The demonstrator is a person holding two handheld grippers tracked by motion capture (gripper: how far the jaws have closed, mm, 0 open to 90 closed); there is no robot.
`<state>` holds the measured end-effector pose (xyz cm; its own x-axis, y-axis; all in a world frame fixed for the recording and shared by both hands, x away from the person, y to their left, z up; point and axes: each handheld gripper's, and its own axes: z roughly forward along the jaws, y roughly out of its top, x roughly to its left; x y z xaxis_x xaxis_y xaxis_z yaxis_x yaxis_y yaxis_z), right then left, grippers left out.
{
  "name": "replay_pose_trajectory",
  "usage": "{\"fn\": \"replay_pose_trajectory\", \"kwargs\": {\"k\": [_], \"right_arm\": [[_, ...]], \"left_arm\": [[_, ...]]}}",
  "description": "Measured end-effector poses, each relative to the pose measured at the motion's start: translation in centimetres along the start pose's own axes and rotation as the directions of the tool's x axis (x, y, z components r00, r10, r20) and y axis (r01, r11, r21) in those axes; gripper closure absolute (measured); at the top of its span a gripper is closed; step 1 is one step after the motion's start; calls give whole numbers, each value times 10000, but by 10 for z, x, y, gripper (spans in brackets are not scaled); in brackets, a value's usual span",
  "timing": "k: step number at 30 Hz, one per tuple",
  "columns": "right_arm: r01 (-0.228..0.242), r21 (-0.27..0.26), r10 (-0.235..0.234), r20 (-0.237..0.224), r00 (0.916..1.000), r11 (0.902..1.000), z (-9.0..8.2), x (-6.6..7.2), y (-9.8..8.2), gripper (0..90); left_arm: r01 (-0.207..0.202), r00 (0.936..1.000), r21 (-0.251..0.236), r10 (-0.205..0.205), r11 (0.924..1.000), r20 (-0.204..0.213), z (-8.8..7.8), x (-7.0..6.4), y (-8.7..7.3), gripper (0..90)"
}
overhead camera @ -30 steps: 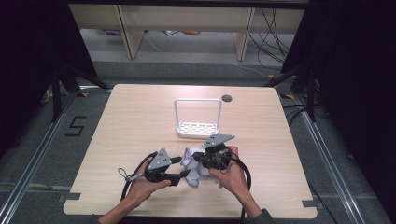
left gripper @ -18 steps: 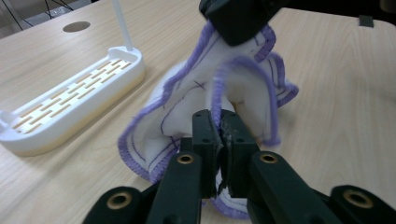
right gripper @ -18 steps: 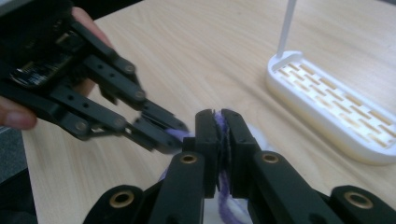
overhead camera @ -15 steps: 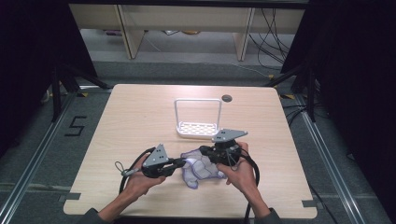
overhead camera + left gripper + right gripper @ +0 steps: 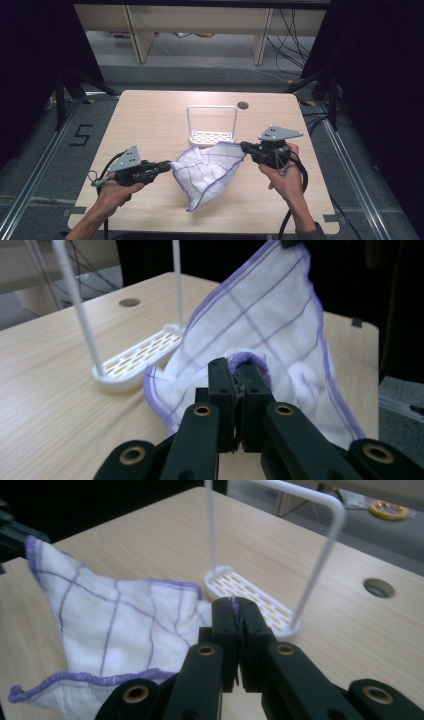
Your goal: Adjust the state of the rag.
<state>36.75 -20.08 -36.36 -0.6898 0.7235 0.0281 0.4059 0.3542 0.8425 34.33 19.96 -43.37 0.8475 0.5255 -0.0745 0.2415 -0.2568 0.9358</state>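
White rack (image 5: 212, 126) on wooden table (image 5: 150, 120)

A white cloth (image 5: 210, 170) with thin purple grid lines and a purple stitched hem is hanging stretched between two pinched corners, one at its left edge and one at its upper right. Its middle is sagging in soft folds, and the lowest corner is trailing onto the bench (image 5: 150, 120). It is hanging just in front of a white wire rack (image 5: 211, 125) standing upright at mid-bench.
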Motion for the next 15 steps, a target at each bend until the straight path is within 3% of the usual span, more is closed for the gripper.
{"fn": "replay_pose_trajectory", "kwargs": {"k": [2,3,4,5,6,8,9,11,12,13,15], "right_arm": [[-155,254,150,205,9997,9996,-2,-7,-11,882],[-189,369,179,272,9995,9991,-1,-11,-19,882],[-189,369,179,272,9995,9991,-1,-11,-19,882],[-234,582,220,240,9995,9980,1,-15,-30,882],[-721,833,701,268,9972,9939,2,-13,-39,882],[-646,1198,624,222,9978,9907,7,-17,-56,882],[-972,1650,945,243,9952,9815,9,-13,-72,881],[-722,1719,692,233,9973,9825,12,-14,-79,882],[-769,1799,728,296,9969,9807,13,-13,-86,881],[-685,2071,619,380,9974,9759,14,-13,-96,881],[-710,2222,634,410,9971,9724,14,-13,-100,881]], "left_arm": [[151,9999,175,-151,9997,-37,-1,1,-7,867],[446,9989,663,-452,9968,76,-2,-1,-24,867],[446,9989,663,-452,9968,76,-2,-1,-24,866],[522,9986,920,-532,9944,80,-1,-2,-32,866],[688,9974,1083,-705,9917,118,0,-5,-41,866],[855,9956,1534,-905,9845,255,4,-9,-56,865],[676,9963,1994,-767,9776,383,8,-13,-63,864],[532,9974,2166,-626,9748,366,9,-15,-66,863],[402,9981,2436,-504,9690,359,9,-16,-67,863],[319,9985,2470,-422,9685,363,10,-16,-69,863],[360,9984,2572,-461,9657,332,9,-16,-72,862]]}}
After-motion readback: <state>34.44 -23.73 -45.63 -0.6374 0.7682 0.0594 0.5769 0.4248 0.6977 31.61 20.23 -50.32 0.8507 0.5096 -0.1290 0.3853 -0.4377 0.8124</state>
